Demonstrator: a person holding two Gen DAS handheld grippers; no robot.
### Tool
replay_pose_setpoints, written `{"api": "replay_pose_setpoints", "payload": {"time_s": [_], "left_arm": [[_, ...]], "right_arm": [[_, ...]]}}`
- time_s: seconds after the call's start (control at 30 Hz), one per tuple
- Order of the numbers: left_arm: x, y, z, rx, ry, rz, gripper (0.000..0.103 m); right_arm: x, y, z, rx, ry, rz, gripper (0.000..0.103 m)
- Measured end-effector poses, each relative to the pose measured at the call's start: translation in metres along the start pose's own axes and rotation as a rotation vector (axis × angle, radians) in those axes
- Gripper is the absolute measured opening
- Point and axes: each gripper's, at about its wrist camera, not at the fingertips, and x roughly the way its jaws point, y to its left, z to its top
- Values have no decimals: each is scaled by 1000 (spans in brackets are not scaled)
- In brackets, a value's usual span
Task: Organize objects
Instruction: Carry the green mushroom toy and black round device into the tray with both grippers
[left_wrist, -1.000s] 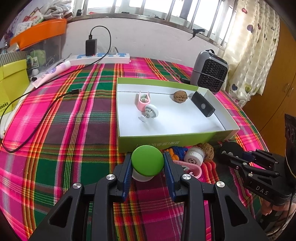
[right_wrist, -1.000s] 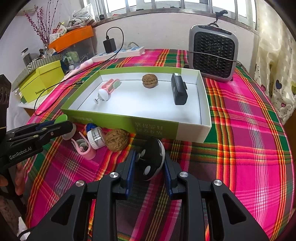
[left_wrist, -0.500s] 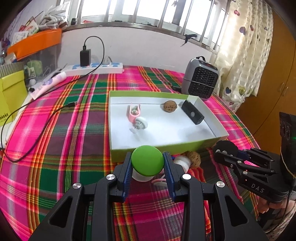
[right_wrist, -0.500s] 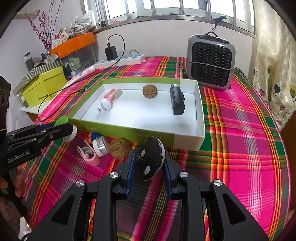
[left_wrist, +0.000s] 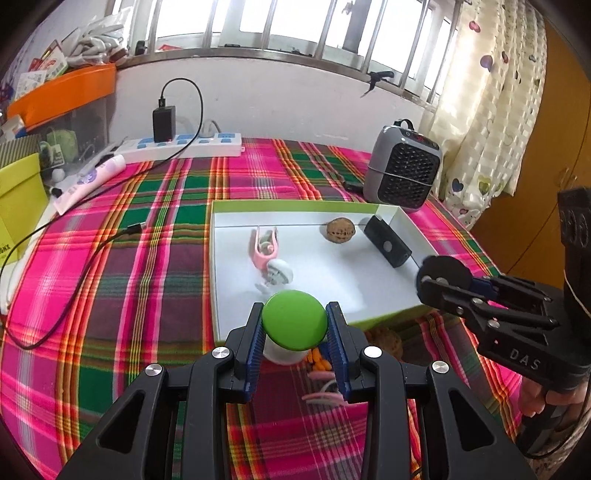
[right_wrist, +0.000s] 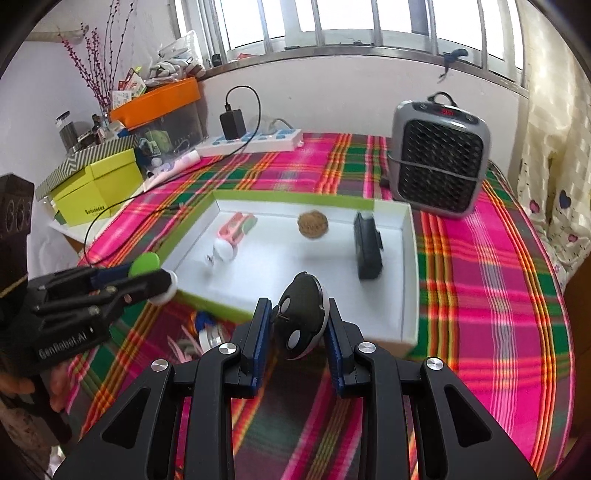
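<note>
**Both grippers loaded, hovering at the box's near edge**

The green cap (left_wrist: 294, 319) sits low centre in the left wrist view, clamped between the blue pads of the left gripper (left_wrist: 295, 332), its white base showing just beneath. In the right wrist view the black-and-white fob (right_wrist: 303, 317) is pinched the same way by the right gripper (right_wrist: 300, 325), low centre of the frame. Each load is carried clear of the cloth, close to the near wall of the box (left_wrist: 218, 258), the cap at its near left corner, the fob toward its near right.

Inside the box, mid-frame, lie a pink clip (left_wrist: 264, 243) with a white roller (left_wrist: 279, 271) at its lower end, a walnut (left_wrist: 340, 230) to the right, and a black case (left_wrist: 387, 241) along the right wall. Outside, under the left gripper, more pieces wait on the plaid cloth (left_wrist: 147, 258): a second walnut (left_wrist: 386, 341), some orange bits (left_wrist: 318, 360) and a pink clip partly hidden by the fingers.

This looks like the carrying step: two items lifted, not yet placed. The next move calls for taking each load forward over the wall to bare white floor, clear of the roller and case, lowering, then parting the fingers. Both round pieces may roll once freed.

At the upper right stands a grey heater (left_wrist: 402, 166); a power strip (left_wrist: 184, 142) lies at upper centre.
</note>
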Motion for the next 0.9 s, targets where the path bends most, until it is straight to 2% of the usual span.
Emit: {"api": "replay_pose_setpoints", "payload": {"time_s": [0.3, 0.9], "left_arm": [[16, 1, 13, 10, 6, 1, 29], [50, 9, 17, 5, 57, 4, 28]], "right_arm": [[30, -1, 28, -13, 27, 17, 29], [78, 3, 58, -61, 92, 48, 29]]}}
